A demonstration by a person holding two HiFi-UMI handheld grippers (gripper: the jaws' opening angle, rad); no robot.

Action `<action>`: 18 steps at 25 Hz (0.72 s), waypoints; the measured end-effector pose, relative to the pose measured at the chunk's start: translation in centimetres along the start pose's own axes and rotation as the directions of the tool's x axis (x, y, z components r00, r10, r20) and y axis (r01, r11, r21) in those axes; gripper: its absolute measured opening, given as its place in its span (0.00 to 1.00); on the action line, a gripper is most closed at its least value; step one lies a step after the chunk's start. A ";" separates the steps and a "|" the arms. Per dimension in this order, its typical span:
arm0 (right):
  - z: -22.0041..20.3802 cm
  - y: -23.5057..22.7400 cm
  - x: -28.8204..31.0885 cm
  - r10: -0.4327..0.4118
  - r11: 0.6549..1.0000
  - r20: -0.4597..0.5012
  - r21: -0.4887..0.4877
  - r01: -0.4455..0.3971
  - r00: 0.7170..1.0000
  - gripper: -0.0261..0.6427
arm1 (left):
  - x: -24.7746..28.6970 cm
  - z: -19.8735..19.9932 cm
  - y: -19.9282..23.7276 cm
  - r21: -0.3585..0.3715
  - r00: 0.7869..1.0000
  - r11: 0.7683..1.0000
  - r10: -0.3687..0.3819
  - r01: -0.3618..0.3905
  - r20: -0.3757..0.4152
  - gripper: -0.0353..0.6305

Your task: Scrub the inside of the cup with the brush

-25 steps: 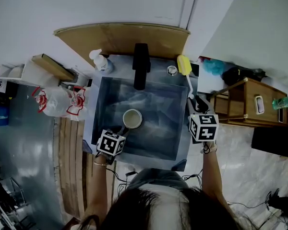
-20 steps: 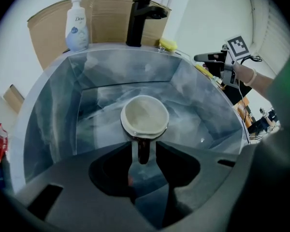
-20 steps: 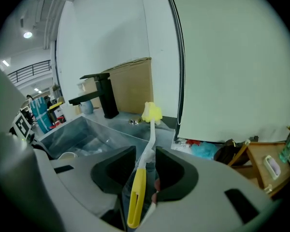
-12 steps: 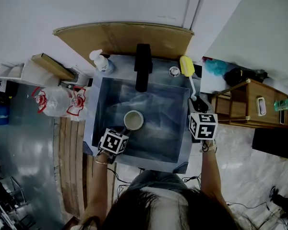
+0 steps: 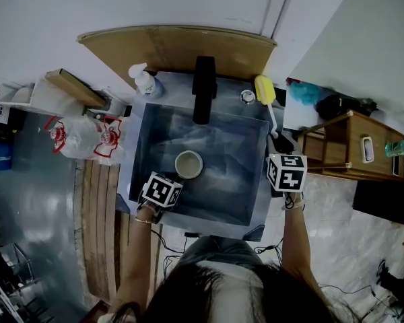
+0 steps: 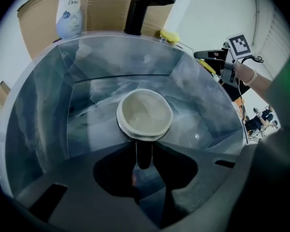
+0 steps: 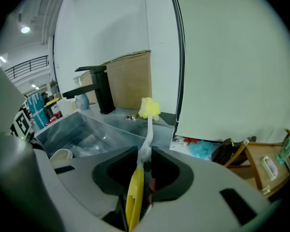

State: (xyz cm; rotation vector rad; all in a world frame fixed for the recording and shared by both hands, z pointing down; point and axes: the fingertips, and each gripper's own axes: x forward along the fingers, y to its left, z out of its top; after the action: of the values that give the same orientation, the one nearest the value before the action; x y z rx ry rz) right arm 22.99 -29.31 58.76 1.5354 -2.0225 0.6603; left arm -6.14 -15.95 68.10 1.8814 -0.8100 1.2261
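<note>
- Left hand-held gripper [image 6: 144,154] hangs over the near edge of the sink [image 5: 148,140]. Its jaws have just been closing and now pinch the cup's handle.
- The cup [image 6: 145,111] stands upright on the sink floor, mouth up, handle towards the person.
- Right hand-held gripper [image 7: 144,161] is at the sink's right rim. Its jaws have also just been closing and are clamped on the brush [image 7: 149,129], whose yellow head pokes out over the back right corner of the worktop [image 5: 232,86].
- A black faucet [image 5: 203,93] overhangs the back of the sink, beyond the cup.
- A pump bottle [image 6: 69,14] at the back left reads "Dove".
- Cardboard [image 5: 175,49] leans on the wall behind, with plastic bags [image 5: 87,140] to the left and a wooden shelf [image 5: 347,147] to the right.
</note>
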 end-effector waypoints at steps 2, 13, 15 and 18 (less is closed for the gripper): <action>0.1 0.0 -0.2 0.012 1.000 0.010 0.024 -0.013 1.000 0.18 | 0.0 -0.1 0.0 -0.001 1.000 1.000 -0.002 0.002 0.000 0.22; -0.4 0.3 -1.3 0.034 0.998 0.030 0.045 -0.036 0.999 0.12 | 0.1 -0.1 0.0 -0.027 0.999 0.999 -0.032 0.032 0.012 0.17; -0.6 0.4 -1.7 0.042 0.998 0.034 0.043 -0.043 0.999 0.12 | 0.1 -0.1 0.0 -0.026 0.999 0.999 -0.029 0.030 0.012 0.17; -0.8 0.7 -2.3 0.051 0.998 0.037 0.032 -0.052 0.998 0.12 | 0.1 0.0 0.0 -0.025 1.000 0.999 -0.026 0.027 0.011 0.17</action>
State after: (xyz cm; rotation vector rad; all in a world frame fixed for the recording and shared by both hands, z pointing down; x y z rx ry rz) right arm 22.95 -27.02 57.80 1.5287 -2.0935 0.6939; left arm -6.13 -15.94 68.21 1.8748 -0.8002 1.1855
